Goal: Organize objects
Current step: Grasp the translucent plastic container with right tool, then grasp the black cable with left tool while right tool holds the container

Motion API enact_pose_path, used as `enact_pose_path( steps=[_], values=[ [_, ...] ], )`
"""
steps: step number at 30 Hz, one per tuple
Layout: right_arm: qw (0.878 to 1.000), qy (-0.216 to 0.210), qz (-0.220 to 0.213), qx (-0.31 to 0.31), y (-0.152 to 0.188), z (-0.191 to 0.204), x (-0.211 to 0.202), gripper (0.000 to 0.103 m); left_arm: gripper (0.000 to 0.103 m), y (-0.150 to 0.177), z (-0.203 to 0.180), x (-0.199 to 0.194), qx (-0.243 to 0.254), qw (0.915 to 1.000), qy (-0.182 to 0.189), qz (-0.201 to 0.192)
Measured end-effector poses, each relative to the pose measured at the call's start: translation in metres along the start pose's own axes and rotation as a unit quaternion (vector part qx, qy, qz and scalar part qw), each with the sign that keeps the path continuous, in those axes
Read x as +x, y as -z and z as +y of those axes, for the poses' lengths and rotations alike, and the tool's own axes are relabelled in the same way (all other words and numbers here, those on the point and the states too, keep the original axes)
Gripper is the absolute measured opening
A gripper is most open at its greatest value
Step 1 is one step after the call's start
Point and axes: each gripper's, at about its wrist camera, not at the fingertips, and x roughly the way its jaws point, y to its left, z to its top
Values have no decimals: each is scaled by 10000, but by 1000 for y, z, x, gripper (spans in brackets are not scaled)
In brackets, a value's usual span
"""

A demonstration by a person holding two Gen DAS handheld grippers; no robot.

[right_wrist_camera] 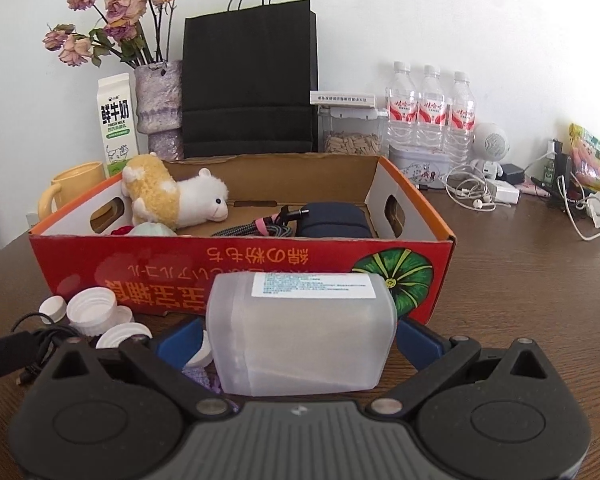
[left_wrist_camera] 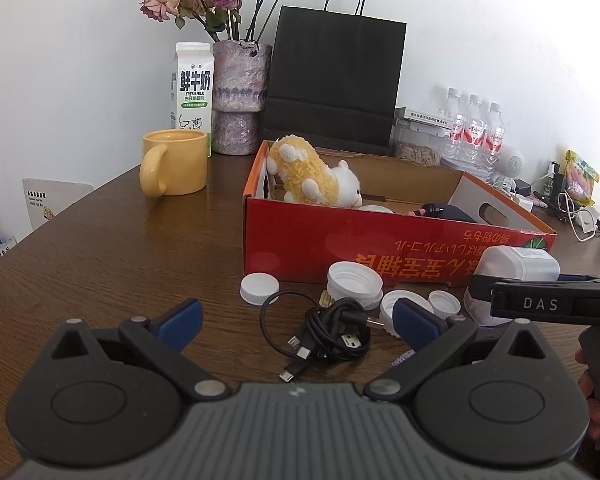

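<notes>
Left wrist view: low over the counter (left_wrist_camera: pixel 100 248), facing the wall, set back and to the left of the red box (left_wrist_camera: pixel 340 248), near the cable bundle (left_wrist_camera: pixel 332 336). Right wrist view: closer, square onto the box's long side (right_wrist_camera: pixel 240 264), looking over its rim. Shared by both: box, plush sheep (left_wrist_camera: pixel 320 180) (right_wrist_camera: pixel 180 196), black bag (left_wrist_camera: pixel 336 80) (right_wrist_camera: pixel 248 80), white caps (left_wrist_camera: pixel 354 276) (right_wrist_camera: pixel 92 304).

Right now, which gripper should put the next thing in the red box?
Probably the right gripper: it's gripping the plastic bottle just before the red box. The left gripper is open over the black cables.
</notes>
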Motion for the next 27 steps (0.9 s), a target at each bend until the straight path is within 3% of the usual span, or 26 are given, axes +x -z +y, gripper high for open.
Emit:
enact_pose_path(
  steps=[3, 5, 13, 27],
  values=[
    [9999, -22, 61, 100, 0, -2, 3, 97, 103, 0, 0, 0, -4, 10000, 2, 2],
    [9999, -87, 24, 76, 1, -2, 2, 81, 103, 0, 0, 0, -10, 10000, 5, 5],
    [9984, -302, -441, -199, 5, 6, -19, 81, 103, 1, 1, 0, -55, 10000, 15, 33],
    [9940, 36, -1096, 58, 7, -25, -49, 81, 103, 1, 3, 7, -112, 9997, 69, 224]
  ],
)
